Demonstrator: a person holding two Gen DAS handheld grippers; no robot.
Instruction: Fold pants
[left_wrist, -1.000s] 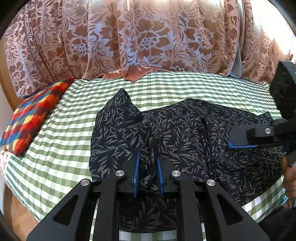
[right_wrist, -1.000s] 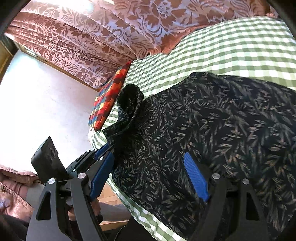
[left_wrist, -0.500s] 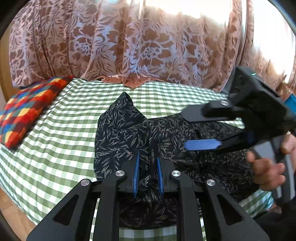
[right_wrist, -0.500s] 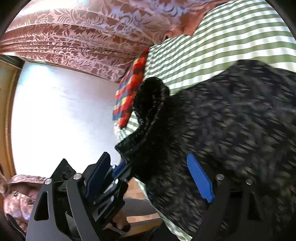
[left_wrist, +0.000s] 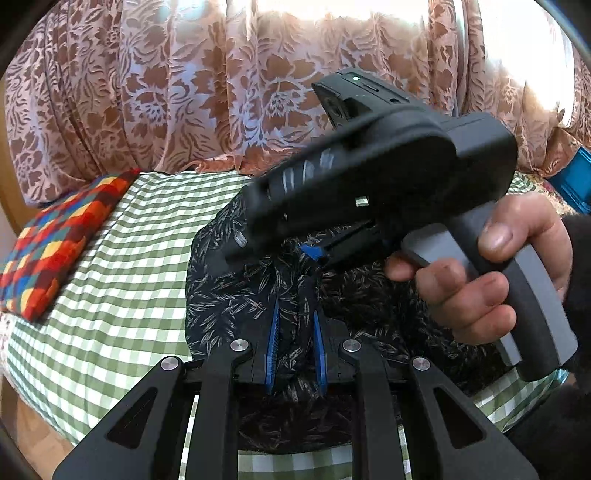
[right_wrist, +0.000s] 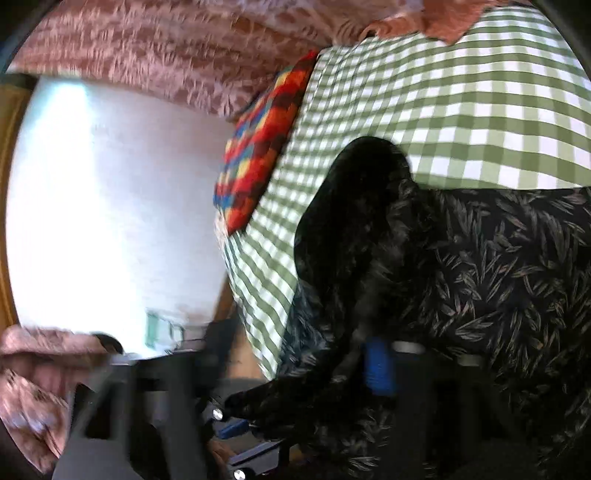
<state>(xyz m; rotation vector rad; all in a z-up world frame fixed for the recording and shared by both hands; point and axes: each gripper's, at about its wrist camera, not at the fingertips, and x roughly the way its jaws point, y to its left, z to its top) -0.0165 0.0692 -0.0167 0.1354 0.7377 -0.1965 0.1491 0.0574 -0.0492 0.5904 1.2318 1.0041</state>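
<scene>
The black leaf-print pants (left_wrist: 236, 291) lie on the green checked bed; they also fill the right of the right wrist view (right_wrist: 498, 266). My left gripper (left_wrist: 294, 332) is shut on a bunched fold of the pants near the bed's front edge. My right gripper (left_wrist: 295, 254) has come in from the right, just above and beyond the left one, over the same raised fold. In its own blurred view (right_wrist: 314, 369) one blue pad (right_wrist: 378, 365) shows against the cloth with fabric between the fingers; whether it is closed I cannot tell.
A multicoloured checked cushion (left_wrist: 55, 240) lies at the bed's left end, also in the right wrist view (right_wrist: 258, 155). Floral pink curtains (left_wrist: 184, 92) hang behind the bed (left_wrist: 122, 280). A white wall (right_wrist: 110, 203) stands left of the bed.
My right gripper has swung left across the pants to just above my left gripper. The left gripper stays shut on the fold and has lifted and moved slightly forward.
</scene>
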